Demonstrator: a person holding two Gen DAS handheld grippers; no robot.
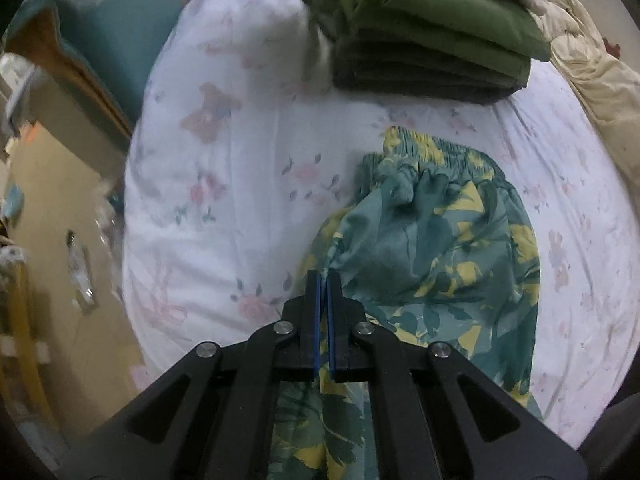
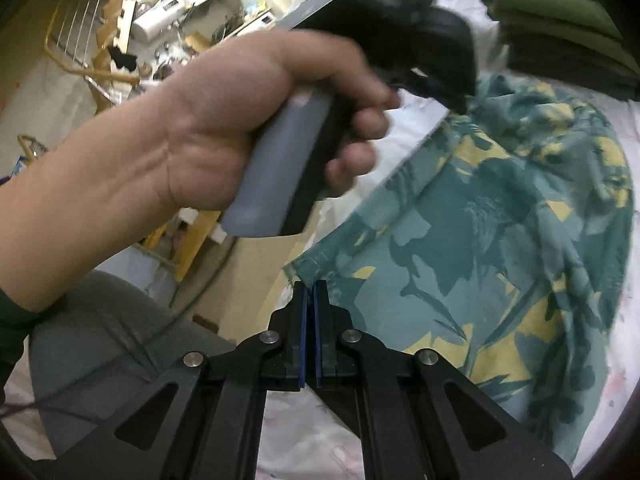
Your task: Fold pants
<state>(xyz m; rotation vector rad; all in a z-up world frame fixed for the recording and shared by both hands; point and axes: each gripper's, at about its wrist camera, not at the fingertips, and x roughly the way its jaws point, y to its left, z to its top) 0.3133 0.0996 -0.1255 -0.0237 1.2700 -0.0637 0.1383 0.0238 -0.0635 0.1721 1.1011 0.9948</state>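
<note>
Teal pants with a yellow leaf print [image 1: 436, 248] lie on a white flowered bedsheet [image 1: 224, 208], their gathered waistband toward the far side. My left gripper [image 1: 323, 276] is shut on a fold of the pants' cloth, which hangs down under its fingers. In the right wrist view the pants [image 2: 500, 232] spread to the right, and my right gripper [image 2: 310, 285] is shut on a hemmed corner of them. A person's hand [image 2: 224, 128] holds the left gripper's handle just above and to the left.
A stack of folded olive and dark garments [image 1: 424, 28] sits at the far side of the bed, with a beige quilt [image 1: 592, 80] beside it. Beyond the bed's left edge lie a tan floor [image 1: 60, 240] and cluttered furniture [image 2: 168, 8].
</note>
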